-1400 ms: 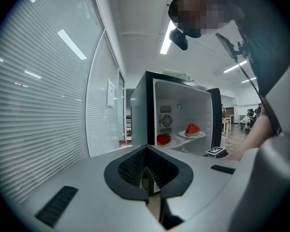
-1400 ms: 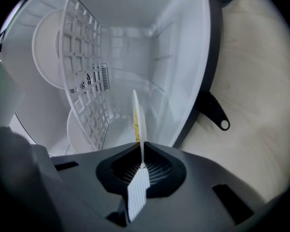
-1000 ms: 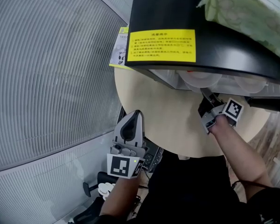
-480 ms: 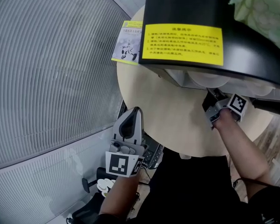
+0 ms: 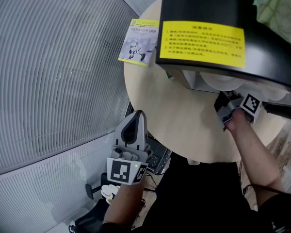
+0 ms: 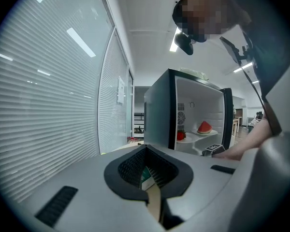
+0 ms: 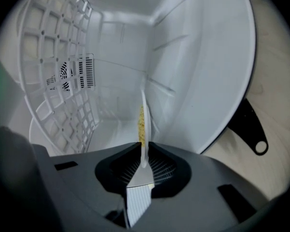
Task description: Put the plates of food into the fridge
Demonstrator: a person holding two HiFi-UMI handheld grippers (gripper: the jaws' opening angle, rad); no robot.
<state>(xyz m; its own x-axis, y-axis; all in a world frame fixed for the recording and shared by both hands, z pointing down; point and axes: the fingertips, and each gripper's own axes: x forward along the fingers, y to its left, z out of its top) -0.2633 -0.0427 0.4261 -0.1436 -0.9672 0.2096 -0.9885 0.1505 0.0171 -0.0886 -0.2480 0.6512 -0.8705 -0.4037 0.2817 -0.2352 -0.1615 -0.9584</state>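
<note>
While plate (image 7: 144, 129) rim stands upright inside its grip, right claw (image 7: 144, 164) clamps it | left claw (image 6: 147, 170) clenched

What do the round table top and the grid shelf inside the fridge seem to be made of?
Table top: probably laminate or coated board, matte; even pale beige with little glare.
Fridge shelf: likely moulded plastic, white, slightly glossy; flat lattice bars with small round holes.
</note>
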